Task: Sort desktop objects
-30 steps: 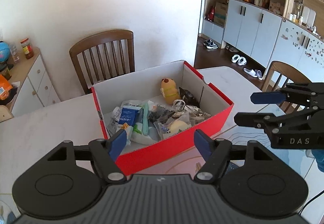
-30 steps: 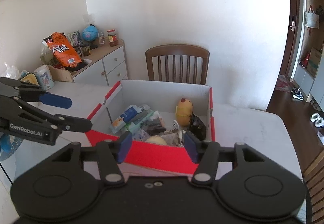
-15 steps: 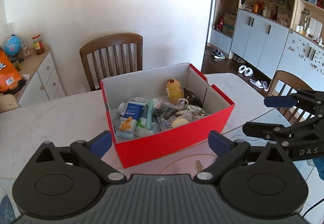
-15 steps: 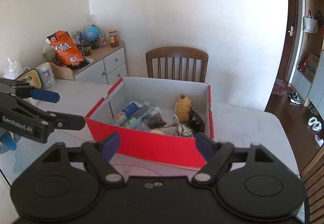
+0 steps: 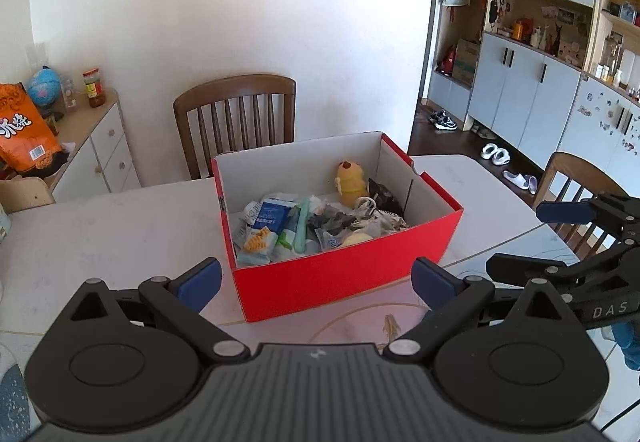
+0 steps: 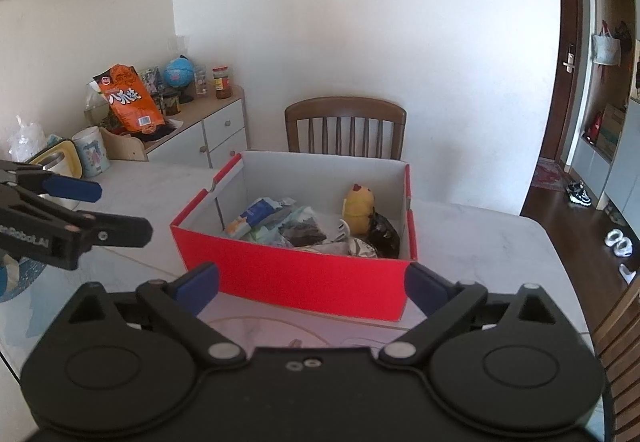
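My left tongs (image 5: pixel 316 278) stand wide apart with nothing between their blue pads, hovering above the near edge of the table (image 5: pixel 112 234). Just ahead of them sits the red box (image 5: pixel 344 278), toward the middle of the table, its near wall facing me. Inside lie a blue-and-white packet (image 5: pixel 270 216) at the left, a pale green tube (image 5: pixel 301 226) beside it, crumpled wrappers in the middle, and a yellow plush toy (image 5: pixel 350 182) against the far wall. My right tongs (image 6: pixel 312 282) have just been opening and now gape wide too, empty, before the box's near right corner. A wooden chair (image 5: pixel 236 114) stands behind the table's far edge.
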{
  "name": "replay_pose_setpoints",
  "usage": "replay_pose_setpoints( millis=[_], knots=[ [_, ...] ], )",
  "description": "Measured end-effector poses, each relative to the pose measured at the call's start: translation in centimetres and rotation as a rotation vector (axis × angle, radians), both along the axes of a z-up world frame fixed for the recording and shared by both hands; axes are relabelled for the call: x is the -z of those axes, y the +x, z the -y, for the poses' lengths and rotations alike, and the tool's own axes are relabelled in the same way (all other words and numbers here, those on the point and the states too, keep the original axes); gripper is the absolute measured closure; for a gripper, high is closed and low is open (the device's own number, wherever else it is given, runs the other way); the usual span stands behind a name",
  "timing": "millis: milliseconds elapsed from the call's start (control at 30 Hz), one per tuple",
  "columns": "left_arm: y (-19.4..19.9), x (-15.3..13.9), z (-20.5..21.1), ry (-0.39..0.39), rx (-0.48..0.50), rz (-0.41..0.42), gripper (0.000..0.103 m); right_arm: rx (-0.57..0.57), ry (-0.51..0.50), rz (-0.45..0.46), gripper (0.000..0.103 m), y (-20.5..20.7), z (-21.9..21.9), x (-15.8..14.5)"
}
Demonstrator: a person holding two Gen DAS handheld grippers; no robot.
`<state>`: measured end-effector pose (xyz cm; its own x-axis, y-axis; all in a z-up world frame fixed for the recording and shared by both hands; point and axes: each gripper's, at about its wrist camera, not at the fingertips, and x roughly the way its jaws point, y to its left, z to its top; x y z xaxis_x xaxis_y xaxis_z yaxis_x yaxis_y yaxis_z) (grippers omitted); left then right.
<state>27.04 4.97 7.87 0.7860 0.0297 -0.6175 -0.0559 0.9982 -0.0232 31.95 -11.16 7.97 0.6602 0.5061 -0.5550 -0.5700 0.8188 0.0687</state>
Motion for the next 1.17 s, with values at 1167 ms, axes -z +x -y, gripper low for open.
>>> replay_pose_setpoints(
  millis=[1167],
  knots=[
    [-0.3, 0.5, 0.8, 0.01, -0.021, -0.015, 0.001, 0.04, -0.006, 0.006, 0.003, -0.3, 2.1, 0.3]
  ],
)
